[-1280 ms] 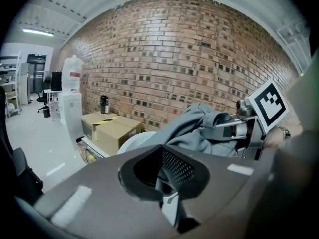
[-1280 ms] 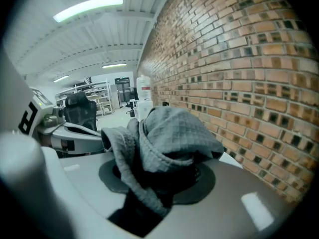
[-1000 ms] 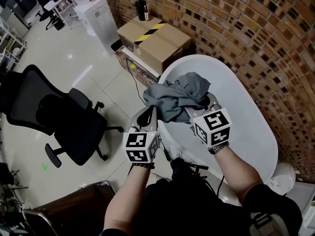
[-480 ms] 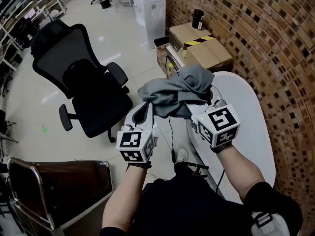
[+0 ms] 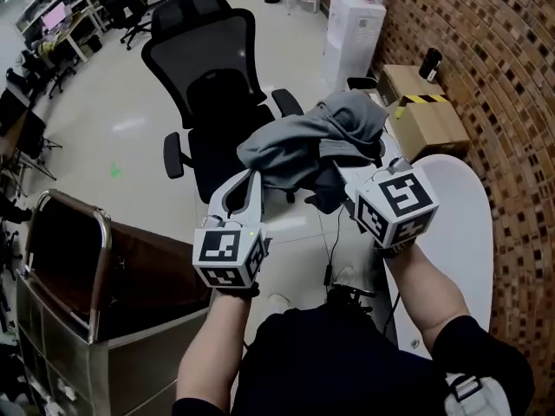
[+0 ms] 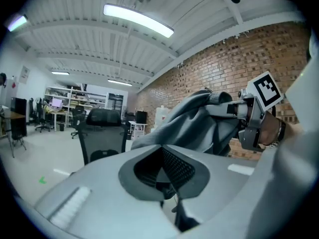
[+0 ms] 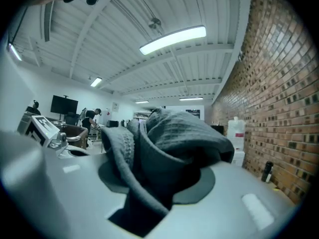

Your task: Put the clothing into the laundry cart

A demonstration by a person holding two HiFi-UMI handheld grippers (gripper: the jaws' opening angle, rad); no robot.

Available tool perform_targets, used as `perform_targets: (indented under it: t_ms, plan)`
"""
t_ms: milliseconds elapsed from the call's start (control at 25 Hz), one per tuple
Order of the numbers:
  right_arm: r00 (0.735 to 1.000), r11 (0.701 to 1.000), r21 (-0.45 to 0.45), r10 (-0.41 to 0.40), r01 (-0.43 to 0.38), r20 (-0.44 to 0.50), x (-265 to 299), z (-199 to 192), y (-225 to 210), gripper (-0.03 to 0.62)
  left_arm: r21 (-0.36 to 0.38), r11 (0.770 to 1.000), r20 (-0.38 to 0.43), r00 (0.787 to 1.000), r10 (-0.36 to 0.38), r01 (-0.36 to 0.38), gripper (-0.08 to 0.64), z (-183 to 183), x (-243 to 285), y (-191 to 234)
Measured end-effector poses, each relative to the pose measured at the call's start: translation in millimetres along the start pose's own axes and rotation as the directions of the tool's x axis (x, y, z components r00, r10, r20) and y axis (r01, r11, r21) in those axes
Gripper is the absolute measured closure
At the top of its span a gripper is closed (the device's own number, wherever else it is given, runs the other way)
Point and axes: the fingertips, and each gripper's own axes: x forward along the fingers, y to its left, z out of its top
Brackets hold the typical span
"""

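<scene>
A bundled grey garment (image 5: 312,141) hangs in the air between my two grippers, above the floor and in front of a black office chair. My left gripper (image 5: 251,176) is shut on the garment's left end (image 6: 194,123), which spreads out from its jaw tips. My right gripper (image 5: 364,176) is shut on the bulk of the cloth (image 7: 174,133), which fills its jaws and hides the fingertips. The laundry cart (image 5: 87,224), a metal frame with a brown liner, stands low at the left, below and left of my left gripper.
The black office chair (image 5: 208,85) stands just beyond the garment. A white oval table (image 5: 460,224) lies at the right along the brick wall, with a cardboard box (image 5: 425,115) and a white appliance (image 5: 355,24) behind it. Desks and chairs fill the far left.
Both grippers have carried the garment up and leftwards, off the white table and out over the floor by the chair. The laundry cart has come into view at the lower left.
</scene>
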Motion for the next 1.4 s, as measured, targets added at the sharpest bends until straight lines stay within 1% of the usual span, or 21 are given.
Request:
perform_targets:
  t_ms: [120, 200, 280, 400, 480, 640, 680, 800, 920, 960, 1080, 1200, 1400]
  plan:
    - [0.997, 0.997, 0.006, 0.076, -0.076, 0.018, 19.3, 9.2, 39.2, 0.417, 0.02, 0.998, 0.017, 0.998, 0.066, -0.066, 0.558, 14.1, -36.0, 26.6]
    - [0.99, 0.991, 0.004, 0.137, -0.137, 0.033, 32.6, 15.7, 69.7, 0.417, 0.036, 0.993, 0.03, 0.994, 0.109, -0.11, 0.558, 18.7, -62.6, 44.6]
    - [0.979, 0.98, -0.001, 0.2, -0.2, 0.05, 45.7, 21.4, 101.2, 0.417, 0.051, 0.985, 0.052, 0.985, 0.163, -0.166, 0.558, 25.6, -89.8, 63.1]
    - [0.962, 0.965, -0.008, 0.263, -0.263, 0.069, 54.7, 31.2, 137.9, 0.417, 0.06, 0.973, 0.08, 0.973, 0.217, -0.222, 0.558, 36.4, -122.3, 80.3]
    - [0.946, 0.95, -0.014, 0.312, -0.312, 0.084, 59.0, 41.3, 163.4, 0.417, 0.068, 0.961, 0.099, 0.96, 0.26, -0.267, 0.558, 46.0, -146.1, 89.5]
    - [0.9, 0.906, -0.023, 0.423, -0.423, 0.104, 72.3, 58.3, 218.0, 0.416, 0.078, 0.921, 0.131, 0.92, 0.371, -0.382, 0.558, 62.1, -196.1, 112.1]
    - [0.887, 0.893, -0.025, 0.449, -0.449, 0.108, 75.0, 61.2, 230.8, 0.416, 0.079, 0.908, 0.135, 0.907, 0.399, -0.411, 0.558, 64.5, -208.0, 117.1]
    - [0.836, 0.844, -0.028, 0.534, -0.535, 0.127, 81.0, 70.9, 263.7, 0.416, 0.082, 0.862, 0.148, 0.862, 0.485, -0.499, 0.558, 73.4, -240.1, 126.5]
    - [0.806, 0.816, -0.03, 0.575, -0.577, 0.137, 79.5, 84.8, 276.5, 0.416, 0.078, 0.834, 0.163, 0.833, 0.529, -0.546, 0.558, 88.2, -256.2, 124.3]
    - [0.796, 0.806, -0.031, 0.589, -0.591, 0.14, 79.8, 90.4, 282.1, 0.416, 0.077, 0.822, 0.17, 0.82, 0.546, -0.564, 0.558, 94.2, -262.6, 124.3]
    - [0.75, 0.763, -0.037, 0.642, -0.645, 0.16, 83.3, 107.2, 308.0, 0.416, 0.077, 0.777, 0.19, 0.774, 0.604, -0.625, 0.558, 108.7, -287.5, 127.5]
    - [0.713, 0.73, -0.053, 0.678, -0.681, 0.178, 87.0, 121.2, 331.6, 0.416, 0.075, 0.741, 0.203, 0.737, 0.644, -0.668, 0.558, 116.2, -308.5, 129.7]
    - [0.67, 0.69, -0.067, 0.718, -0.72, 0.191, 95.9, 135.7, 366.9, 0.416, 0.063, 0.687, 0.208, 0.683, 0.701, -0.724, 0.558, 117.0, -340.4, 134.8]
